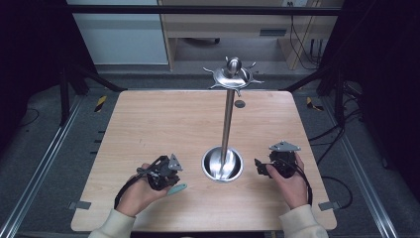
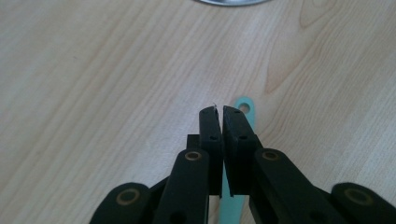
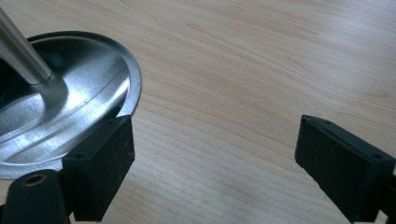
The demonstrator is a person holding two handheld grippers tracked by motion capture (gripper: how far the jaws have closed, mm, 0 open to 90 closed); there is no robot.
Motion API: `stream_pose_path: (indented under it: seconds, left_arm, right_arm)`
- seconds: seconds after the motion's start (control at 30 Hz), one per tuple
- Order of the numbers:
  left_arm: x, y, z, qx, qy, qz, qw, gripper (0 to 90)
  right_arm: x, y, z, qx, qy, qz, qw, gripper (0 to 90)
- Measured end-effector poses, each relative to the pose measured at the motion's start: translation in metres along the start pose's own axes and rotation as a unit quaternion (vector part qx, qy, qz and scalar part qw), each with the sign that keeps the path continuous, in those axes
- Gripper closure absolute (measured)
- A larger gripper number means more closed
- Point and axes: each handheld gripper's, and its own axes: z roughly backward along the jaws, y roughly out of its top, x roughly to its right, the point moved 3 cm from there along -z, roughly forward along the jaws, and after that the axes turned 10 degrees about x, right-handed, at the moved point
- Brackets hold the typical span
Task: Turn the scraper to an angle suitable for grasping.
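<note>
Left gripper (image 2: 219,112): matte black jaws pressed together over a flat teal plastic strip (image 2: 246,108) lying on the pale wood-grain bench (image 1: 148,124). Right gripper (image 3: 212,154): jaws spread wide, empty. Between them, polished steel stand (image 1: 228,114), dished round base, slim upright pole, hooked crown.

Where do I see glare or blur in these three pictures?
High view: bright glare on the steel stand's base, with dark room edges. Right gripper view: streaked highlights on the base, and the near jaws look slightly soft. Left gripper view: even light, with the teal strip sharp.
</note>
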Motion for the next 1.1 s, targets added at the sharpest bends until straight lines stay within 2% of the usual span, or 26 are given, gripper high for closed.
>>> stream_pose_path:
  seconds: [0.07, 0.13, 0.2, 0.23, 0.27, 0.43, 0.5, 0.57, 0.63, 0.93, 1.1]
  left_arm:
    - [-0.001, 0.003, 0.004, -0.004, 0.001, -0.002, 1.0, 83.7]
    - [-0.002, 0.008, 0.007, -0.019, 0.001, -0.007, 0.9998, 82.4]
    - [-0.001, 0.009, 0.007, -0.024, -0.003, -0.009, 0.9997, 81.2]
    - [0.001, 0.011, 0.005, -0.038, -0.007, -0.017, 0.9991, 80.1]
    - [0.002, 0.011, 0.004, -0.041, -0.007, -0.022, 0.9989, 79.6]
    - [0.005, 0.014, 0.001, -0.061, -0.016, -0.028, 0.9976, 74.0]
    - [0.004, 0.013, -0.002, -0.084, -0.011, -0.035, 0.9958, 71.5]
    - [0.003, 0.011, -0.005, -0.097, -0.009, -0.03, 0.9948, 70.0]
    - [0.004, 0.009, -0.008, -0.11, -0.019, -0.026, 0.9934, 66.6]
    - [0.007, 0.004, -0.018, -0.129, -0.029, -0.028, 0.9908, 62.6]
    - [0.008, 0.005, -0.021, -0.13, -0.029, -0.031, 0.9906, 62.8]
  right_arm:
    - [0.0, 0.0, 0.001, 0.0, -0.001, -0.002, 1.0, 12.2]
    - [0.001, 0.0, 0.003, 0.003, 0.0, -0.006, 1.0, 12.2]
    - [0.002, 0.0, 0.002, 0.004, -0.001, -0.003, 1.0, 12.2]
    - [0.002, 0.001, 0.002, 0.004, 0.0, -0.005, 1.0, 12.2]
    - [0.001, 0.001, 0.002, 0.004, 0.0, -0.007, 1.0, 12.2]
    - [0.001, 0.002, 0.002, 0.005, 0.001, -0.008, 1.0, 12.2]
    - [0.001, 0.002, 0.002, 0.005, 0.001, -0.005, 1.0, 12.2]
    - [0.0, 0.002, 0.002, 0.005, 0.001, -0.006, 1.0, 12.2]
    - [0.001, 0.002, 0.002, 0.005, 0.001, -0.005, 1.0, 12.2]
    - [0.002, 0.002, 0.002, 0.007, 0.0, -0.007, 1.0, 12.1]
    - [0.002, 0.002, 0.002, 0.007, 0.0, -0.007, 1.0, 12.1]
